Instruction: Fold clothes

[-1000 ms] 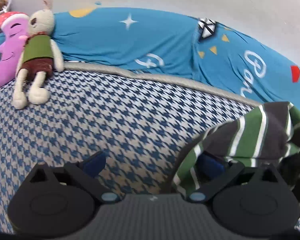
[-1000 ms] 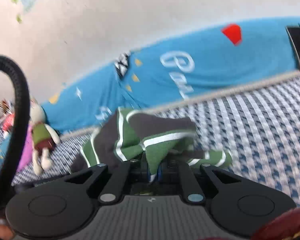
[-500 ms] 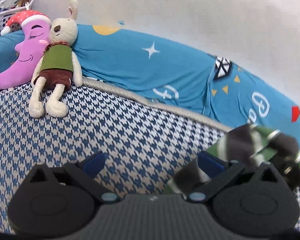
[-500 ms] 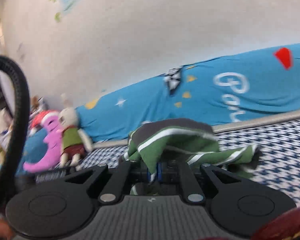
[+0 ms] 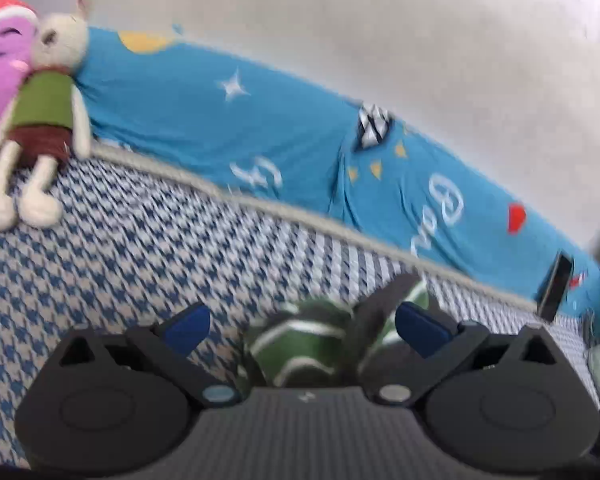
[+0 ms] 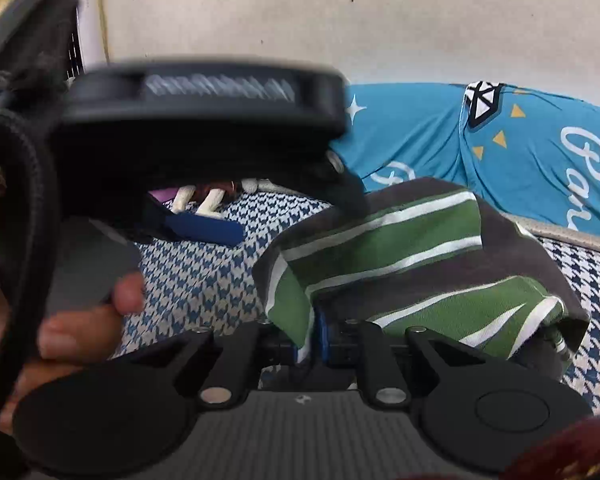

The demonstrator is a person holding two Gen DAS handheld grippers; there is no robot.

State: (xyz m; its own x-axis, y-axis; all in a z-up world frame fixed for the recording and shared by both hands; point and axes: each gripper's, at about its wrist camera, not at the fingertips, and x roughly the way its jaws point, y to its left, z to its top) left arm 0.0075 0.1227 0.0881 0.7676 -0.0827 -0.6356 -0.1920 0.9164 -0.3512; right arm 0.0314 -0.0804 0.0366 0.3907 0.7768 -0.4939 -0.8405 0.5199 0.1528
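A striped garment in green, dark grey and white hangs bunched over the houndstooth bed cover. My right gripper is shut on a fold of it, close to the camera. In the left wrist view the same garment shows blurred between the blue pads of my left gripper, which is open and holds nothing. The left gripper also appears from the side in the right wrist view, one finger over the cloth's top edge, a person's hand on its grip.
A blue printed sheet runs along the wall behind the bed. A stuffed rabbit and a purple moon pillow lie at the far left. A dark phone-like object leans at the far right. A white appliance stands against the wall.
The right gripper has carried the garment leftward toward the left gripper. The garment has shifted from the left gripper's right side to between its open fingers. The left gripper now fills the right view.
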